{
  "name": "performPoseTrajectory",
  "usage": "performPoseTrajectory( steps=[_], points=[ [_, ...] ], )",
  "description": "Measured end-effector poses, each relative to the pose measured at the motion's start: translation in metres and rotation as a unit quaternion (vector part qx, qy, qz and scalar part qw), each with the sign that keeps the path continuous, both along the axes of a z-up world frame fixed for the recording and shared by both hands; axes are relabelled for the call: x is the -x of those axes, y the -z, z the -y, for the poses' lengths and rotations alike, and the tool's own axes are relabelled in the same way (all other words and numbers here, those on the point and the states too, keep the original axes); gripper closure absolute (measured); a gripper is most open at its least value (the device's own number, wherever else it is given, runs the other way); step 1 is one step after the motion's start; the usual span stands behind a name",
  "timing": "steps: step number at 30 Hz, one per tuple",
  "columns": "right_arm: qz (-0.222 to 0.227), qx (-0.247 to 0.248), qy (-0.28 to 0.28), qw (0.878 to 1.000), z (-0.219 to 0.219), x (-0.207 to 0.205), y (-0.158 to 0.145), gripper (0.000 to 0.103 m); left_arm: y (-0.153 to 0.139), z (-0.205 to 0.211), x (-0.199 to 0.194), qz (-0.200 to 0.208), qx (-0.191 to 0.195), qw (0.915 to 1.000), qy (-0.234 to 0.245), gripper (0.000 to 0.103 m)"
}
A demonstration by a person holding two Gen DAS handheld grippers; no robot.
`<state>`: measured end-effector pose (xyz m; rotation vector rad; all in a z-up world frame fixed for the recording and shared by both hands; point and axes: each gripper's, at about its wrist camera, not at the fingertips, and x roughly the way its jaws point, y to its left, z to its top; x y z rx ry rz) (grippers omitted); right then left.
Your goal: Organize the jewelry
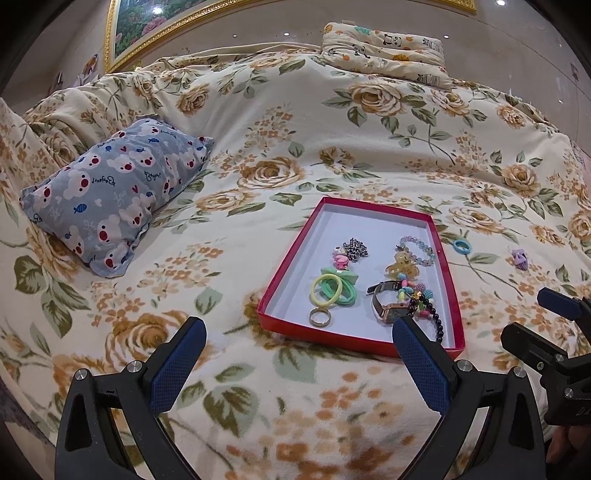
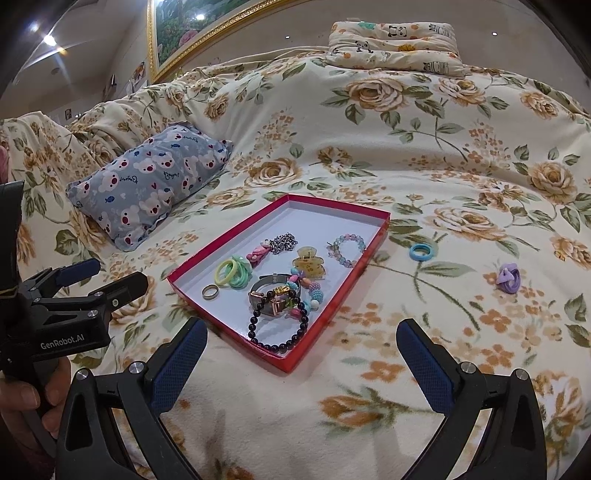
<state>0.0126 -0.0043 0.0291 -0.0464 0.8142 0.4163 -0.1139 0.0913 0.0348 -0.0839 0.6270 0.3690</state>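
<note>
Right wrist: red tray lengthwise away.

A home bedroom: floral-quilted bed, pillows, gilt-framed painting.

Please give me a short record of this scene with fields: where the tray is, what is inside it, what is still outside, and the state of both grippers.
surface: floral blanket on a bed
tray: red tray, white inside
inside tray: metal ring, hair ties, watch, black bead bracelet, yellow claw clip
outside tray: blue ring, purple hair tie
left gripper: open, empty
right gripper: open, empty
</note>
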Motion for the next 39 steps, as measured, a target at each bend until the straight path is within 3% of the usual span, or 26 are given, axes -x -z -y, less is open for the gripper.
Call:
performPoseTrajectory(
  steps=[39],
  points=[
    [-0.008, 0.001, -0.007, 1.0, -0.0036, 0.0012, 0.0004, 0.0, 0.0017, -0.0026, -0.0009, -0.008, 0.011, 0.9999, 0.0, 0.001]
  ],
)
